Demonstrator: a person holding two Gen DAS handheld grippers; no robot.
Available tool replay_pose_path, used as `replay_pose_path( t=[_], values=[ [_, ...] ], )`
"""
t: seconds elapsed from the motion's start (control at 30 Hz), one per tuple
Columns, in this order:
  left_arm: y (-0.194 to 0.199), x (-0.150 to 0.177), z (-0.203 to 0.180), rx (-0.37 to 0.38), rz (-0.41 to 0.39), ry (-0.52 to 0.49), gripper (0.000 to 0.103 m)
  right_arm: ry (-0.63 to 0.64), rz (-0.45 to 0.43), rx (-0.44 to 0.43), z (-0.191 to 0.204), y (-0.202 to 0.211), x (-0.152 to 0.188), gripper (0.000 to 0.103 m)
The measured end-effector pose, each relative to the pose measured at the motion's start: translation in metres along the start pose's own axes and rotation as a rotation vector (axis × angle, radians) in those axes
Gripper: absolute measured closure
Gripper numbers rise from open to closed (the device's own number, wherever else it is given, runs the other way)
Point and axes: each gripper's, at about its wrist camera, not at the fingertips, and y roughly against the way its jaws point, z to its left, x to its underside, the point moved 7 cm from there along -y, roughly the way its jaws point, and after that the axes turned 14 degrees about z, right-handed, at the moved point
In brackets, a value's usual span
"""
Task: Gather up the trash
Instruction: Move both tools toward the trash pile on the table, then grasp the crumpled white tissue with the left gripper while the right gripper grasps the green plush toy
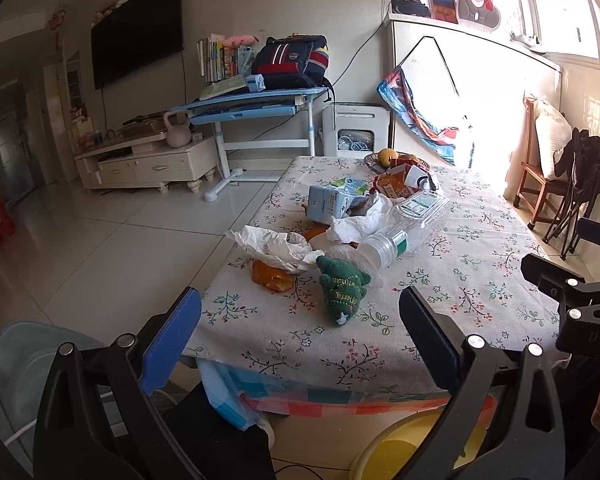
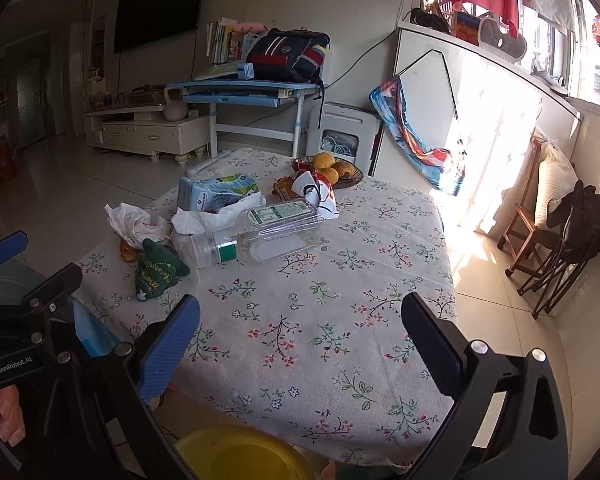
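Trash lies on the floral-cloth table (image 1: 480, 280) (image 2: 320, 320): a clear plastic bottle (image 1: 404, 226) (image 2: 260, 232) on its side, crumpled white tissues (image 1: 276, 246) (image 2: 134, 220), a blue-white milk carton (image 1: 332, 200) (image 2: 216, 192), an orange-red snack wrapper (image 1: 400, 184) (image 2: 316, 190), orange peel (image 1: 272, 276) and a green knitted toy (image 1: 342, 288) (image 2: 156, 270). My left gripper (image 1: 300, 328) is open and empty above the table's near edge. My right gripper (image 2: 300, 332) is open and empty over bare cloth, to the right of the pile.
A yellow bin (image 1: 412, 444) (image 2: 244, 456) stands on the floor below the table's near edge. A fruit bowl (image 2: 336, 170) sits at the table's far side. A wooden chair (image 2: 532, 224) and folding chair stand to the right. A blue desk (image 1: 256, 104) is behind.
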Motion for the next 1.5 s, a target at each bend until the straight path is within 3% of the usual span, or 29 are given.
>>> replay_pose_path(
  t=[0.2, 0.57, 1.0, 1.1, 1.17, 1.3, 1.5],
  values=[
    [-0.012, -0.003, 0.016, -0.044, 0.030, 0.023, 0.007, 0.031, 0.053, -0.009, 0.006, -0.014, 0.006, 0.006],
    [-0.068, -0.028, 0.043, -0.027, 0.154, 0.090, 0.007, 0.081, 0.111, -0.076, 0.034, -0.037, 0.011, 0.006],
    [-0.156, -0.075, 0.030, -0.040, 0.299, -0.013, 0.007, 0.037, 0.144, -0.199, 0.052, -0.061, 0.008, 0.006],
    [-0.171, -0.080, 0.020, -0.015, 0.322, -0.056, 0.022, 0.036, 0.144, -0.226, 0.060, -0.065, 0.006, 0.006],
    [-0.182, -0.082, 0.016, 0.023, 0.348, -0.065, 0.045, 0.035, 0.139, -0.244, 0.065, -0.066, 0.005, 0.006],
    [-0.184, -0.083, 0.015, 0.120, 0.365, -0.036, 0.080, -0.004, 0.151, -0.305, 0.075, -0.073, 0.000, 0.006],
    [-0.168, -0.089, 0.033, 0.262, 0.322, 0.085, 0.090, -0.075, 0.175, -0.366, 0.089, -0.088, -0.007, 0.006]
  ],
)
